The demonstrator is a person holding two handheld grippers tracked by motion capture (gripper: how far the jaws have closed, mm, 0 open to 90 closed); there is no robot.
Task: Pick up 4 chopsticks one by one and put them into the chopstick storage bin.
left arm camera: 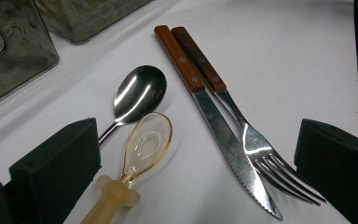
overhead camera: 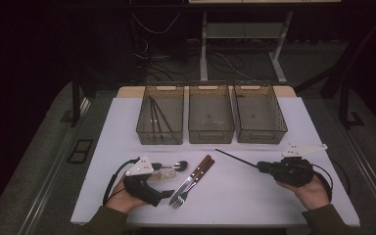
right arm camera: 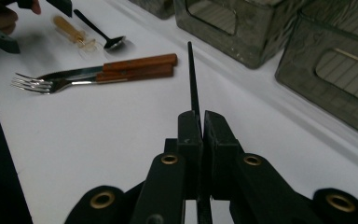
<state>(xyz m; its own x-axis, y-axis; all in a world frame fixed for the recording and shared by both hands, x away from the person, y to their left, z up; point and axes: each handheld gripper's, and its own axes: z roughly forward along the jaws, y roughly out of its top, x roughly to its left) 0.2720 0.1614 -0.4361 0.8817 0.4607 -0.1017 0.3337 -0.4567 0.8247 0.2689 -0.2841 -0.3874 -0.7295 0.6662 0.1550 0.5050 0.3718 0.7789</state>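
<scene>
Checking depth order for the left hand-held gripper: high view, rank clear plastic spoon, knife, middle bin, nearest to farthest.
From the left hand-held gripper:
1. Clear plastic spoon, just above it, beside the metal spoon.
2. Knife, to its right, alongside the fork.
3. Middle bin, far side of the table.

The person wears dark olive sleeves [overhead camera: 105,220] and carries two black grippers, the left gripper [overhead camera: 168,194] and right gripper [overhead camera: 260,166], each topped by a pale grey three-cornered plate [overhead camera: 139,167], trailing a black cable [overhead camera: 111,182], with brass-coloured rivets [right arm camera: 169,159] on the jaw arms.
</scene>
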